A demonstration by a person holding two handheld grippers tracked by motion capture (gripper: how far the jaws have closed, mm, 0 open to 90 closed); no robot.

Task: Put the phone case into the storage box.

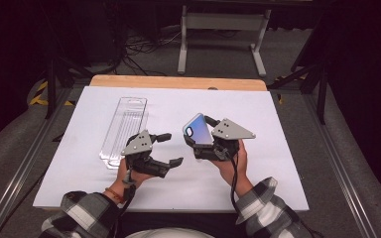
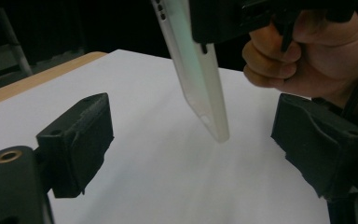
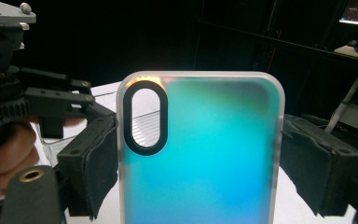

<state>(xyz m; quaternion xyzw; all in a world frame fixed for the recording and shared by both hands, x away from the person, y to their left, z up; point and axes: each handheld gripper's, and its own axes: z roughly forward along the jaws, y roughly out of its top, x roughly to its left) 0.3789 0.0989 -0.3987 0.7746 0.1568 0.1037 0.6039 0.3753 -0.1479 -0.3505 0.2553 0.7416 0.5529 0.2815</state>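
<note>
Phone case [image 1: 199, 130] pinched upright in right claw [image 1: 202, 140], left claw [image 1: 171, 148] spread nearby.

This looks like a lab or recording studio rather than a home. Black curtains [image 1: 367, 74] close in the space, loose cables [image 1: 139, 49] trail over grey carpet [image 1: 228, 64], and metal rails [image 1: 20, 168] flank the surface [image 1: 278, 129], which is covered in white. A grey equipment stand [image 1: 223, 25] sits behind.

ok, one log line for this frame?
right gripper: shut on iridescent blue-green phone case, held up | left gripper: open, empty | clear plastic packaging tray: on white table sheet
</note>
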